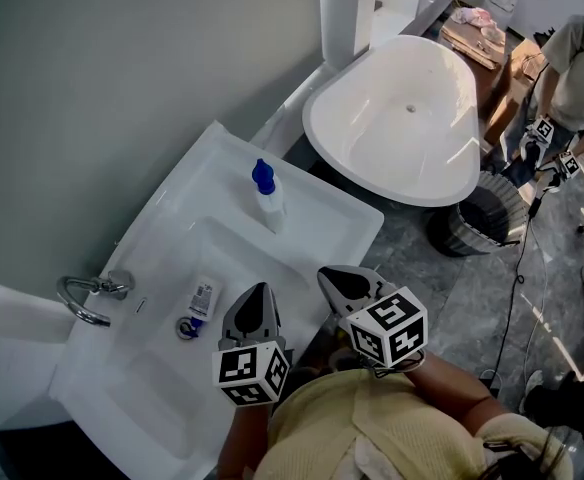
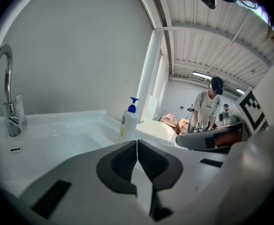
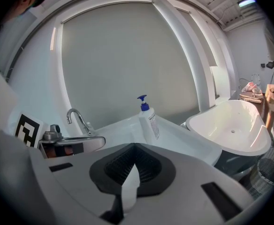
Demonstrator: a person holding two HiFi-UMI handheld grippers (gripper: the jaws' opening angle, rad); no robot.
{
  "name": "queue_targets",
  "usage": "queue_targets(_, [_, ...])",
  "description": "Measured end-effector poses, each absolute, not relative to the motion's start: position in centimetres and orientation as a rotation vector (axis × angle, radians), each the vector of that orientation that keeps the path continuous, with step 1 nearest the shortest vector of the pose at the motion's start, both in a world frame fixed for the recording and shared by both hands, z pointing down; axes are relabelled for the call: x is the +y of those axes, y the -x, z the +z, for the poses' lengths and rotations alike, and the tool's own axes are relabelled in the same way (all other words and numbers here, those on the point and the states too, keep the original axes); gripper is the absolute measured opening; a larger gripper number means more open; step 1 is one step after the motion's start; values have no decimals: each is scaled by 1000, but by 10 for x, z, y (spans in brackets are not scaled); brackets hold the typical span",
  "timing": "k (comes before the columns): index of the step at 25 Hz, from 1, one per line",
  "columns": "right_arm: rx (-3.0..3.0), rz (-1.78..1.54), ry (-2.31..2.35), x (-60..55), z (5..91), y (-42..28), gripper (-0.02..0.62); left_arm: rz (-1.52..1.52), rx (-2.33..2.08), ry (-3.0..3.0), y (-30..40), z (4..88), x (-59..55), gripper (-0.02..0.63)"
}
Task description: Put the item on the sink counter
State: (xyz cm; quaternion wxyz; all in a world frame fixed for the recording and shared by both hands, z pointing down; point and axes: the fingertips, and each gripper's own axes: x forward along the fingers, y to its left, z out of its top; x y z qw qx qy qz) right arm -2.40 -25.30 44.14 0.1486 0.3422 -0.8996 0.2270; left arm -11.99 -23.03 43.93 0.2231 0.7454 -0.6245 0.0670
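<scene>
Left gripper (image 1: 259, 294) (image 2: 136, 145): jaws pressed together, nothing in them. Right gripper (image 1: 330, 278) (image 3: 133, 147): same, closed and empty.

Basin (image 1: 240, 260) of the sink counter (image 1: 324, 220): holds one small white tube (image 1: 201, 299), lying flat toward the faucet (image 1: 85, 299) side, with a blue end. I can't tell whether that end is the cap.

The pump bottle (image 1: 268, 200) (image 2: 129, 122) (image 3: 148, 123), white with a blue head, stands upright on the flat strip between the basin and the counter's bathtub-side edge, about midway along it.

My left gripper hangs over the front rim, the right just past the front edge near the bathtub-side corner. Both are well apart from the bottle.

The bathtub (image 1: 402, 118) sits close beyond the counter, with a dark ribbed basket (image 1: 482, 220) beside it.
</scene>
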Motion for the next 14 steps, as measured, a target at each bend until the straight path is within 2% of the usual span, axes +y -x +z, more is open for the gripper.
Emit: queue_targets(14, [-2587, 644, -992, -255, 439, 22, 21, 175, -1729, -2049, 122, 438, -229, 40])
